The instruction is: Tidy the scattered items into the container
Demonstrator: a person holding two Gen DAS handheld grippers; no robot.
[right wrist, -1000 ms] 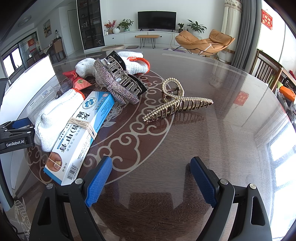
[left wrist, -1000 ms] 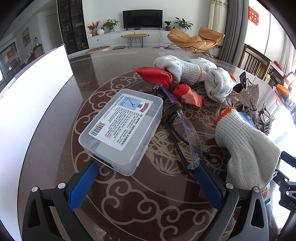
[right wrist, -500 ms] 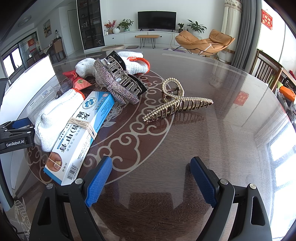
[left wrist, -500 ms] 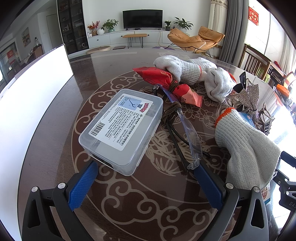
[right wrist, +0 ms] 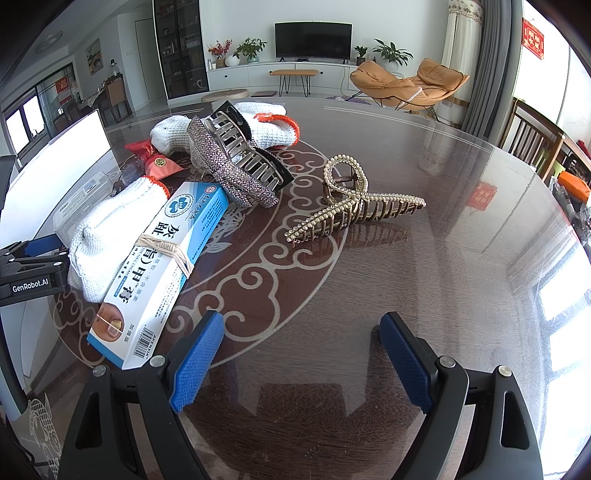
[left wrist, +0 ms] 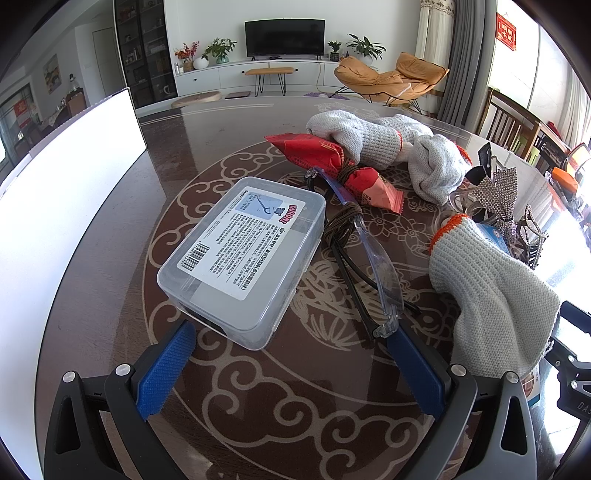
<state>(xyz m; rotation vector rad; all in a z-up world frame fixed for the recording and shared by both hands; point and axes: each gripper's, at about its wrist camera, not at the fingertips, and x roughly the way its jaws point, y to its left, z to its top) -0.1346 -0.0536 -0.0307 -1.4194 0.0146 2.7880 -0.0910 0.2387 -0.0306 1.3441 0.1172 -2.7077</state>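
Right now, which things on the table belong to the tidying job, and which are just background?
Job:
white container
clear plastic box
safety glasses
red snack packet
knit gloves
ointment box
rhinestone hair claw
pearl hair claw

Background:
television
orange lounge chair
wooden chairs

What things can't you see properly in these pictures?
- Left wrist view: the blue and white box is mostly hidden behind the near glove.
- Left wrist view: the clear plastic box has its lid shut and a label across it, so its contents cannot be made out.
- Right wrist view: the red packet is partly hidden behind the gloves.
- Right wrist view: the left claw is cut off by the frame edge.
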